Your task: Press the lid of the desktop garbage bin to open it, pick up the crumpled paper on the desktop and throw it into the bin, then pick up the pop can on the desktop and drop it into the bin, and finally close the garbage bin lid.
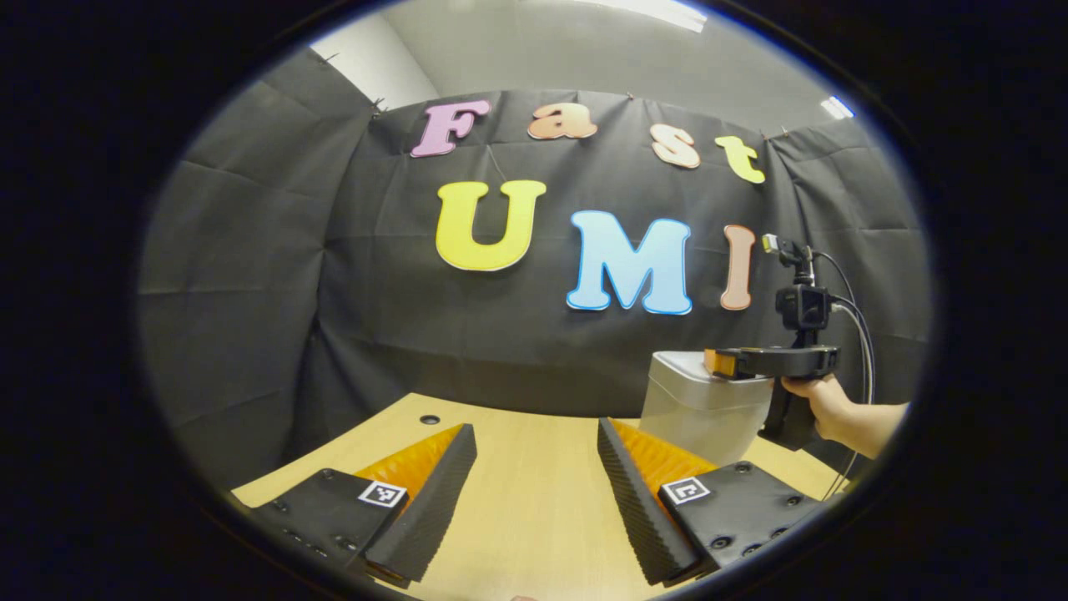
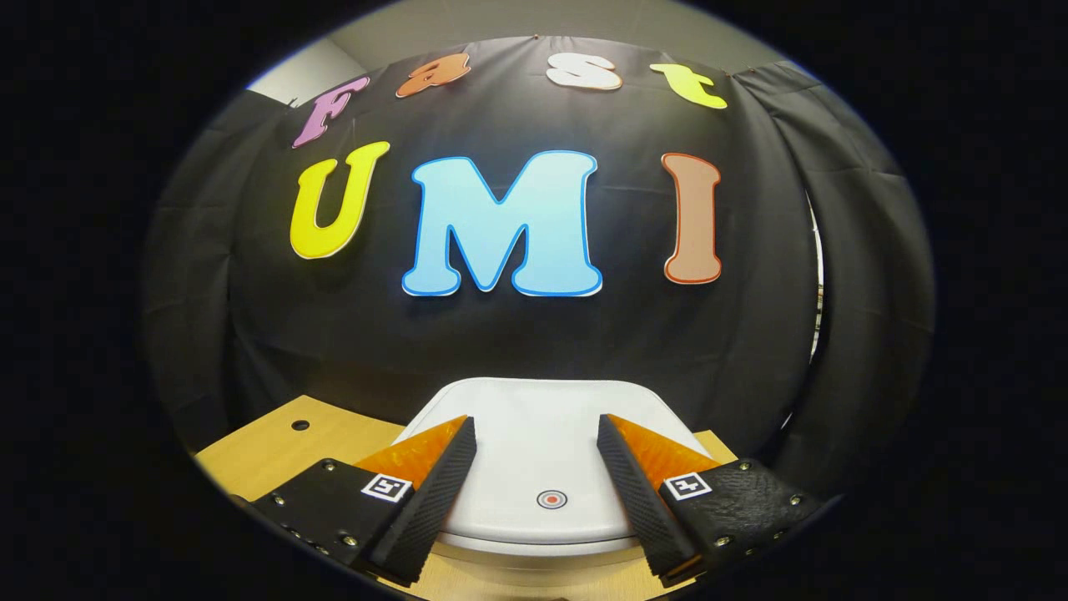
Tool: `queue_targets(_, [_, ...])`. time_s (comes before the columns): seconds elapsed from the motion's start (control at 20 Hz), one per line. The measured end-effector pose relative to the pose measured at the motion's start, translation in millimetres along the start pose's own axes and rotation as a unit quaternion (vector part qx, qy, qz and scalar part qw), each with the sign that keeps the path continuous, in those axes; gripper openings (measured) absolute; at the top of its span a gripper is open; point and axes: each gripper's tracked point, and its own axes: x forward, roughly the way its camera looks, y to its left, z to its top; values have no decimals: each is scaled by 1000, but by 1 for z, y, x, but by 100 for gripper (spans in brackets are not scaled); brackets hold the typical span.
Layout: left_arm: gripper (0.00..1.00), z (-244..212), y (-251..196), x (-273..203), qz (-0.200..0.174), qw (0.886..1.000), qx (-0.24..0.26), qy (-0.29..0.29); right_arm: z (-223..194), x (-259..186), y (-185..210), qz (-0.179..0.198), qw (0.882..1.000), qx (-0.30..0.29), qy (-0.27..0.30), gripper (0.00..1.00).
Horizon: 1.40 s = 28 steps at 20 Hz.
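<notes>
While the bin (image 2: 534, 467) stood shut at the worktop's (image 1: 534, 501) far right edge, I had the right gripper (image 2: 534, 488) hovering over its lid (image 2: 542, 417), jaws wide and empty. My left gripper (image 1: 534, 492) hung above bare worktop, jaws wide too, looking across at a hand (image 1: 826, 405) holding the other tool.

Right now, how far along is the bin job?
Nothing looks done yet: the garbage bin has its white lid shut. In hand: the right gripper, jaws open, hangs just above the lid near its round press mark. The left gripper waits open over the wooden desktop. Opening, paper, can and closing remain.
</notes>
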Motion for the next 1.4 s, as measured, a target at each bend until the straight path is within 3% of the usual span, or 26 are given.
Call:
queue_targets(0.55, [95, 10, -14, 22, -54, 999, -2, -9, -6, 1, 0, -5, 1000, -6, 12, 95])
queue_targets(1.05, [95, 1, -3, 39, -117, 993, -2, 19, -13, 1, 0, -12, 999, 13, -29, 96])
queue_targets(1.4, [95, 9, -12, 37, -138, 990, -11, 16, -8, 0, -1, -26, 998, 20, -44, 95])
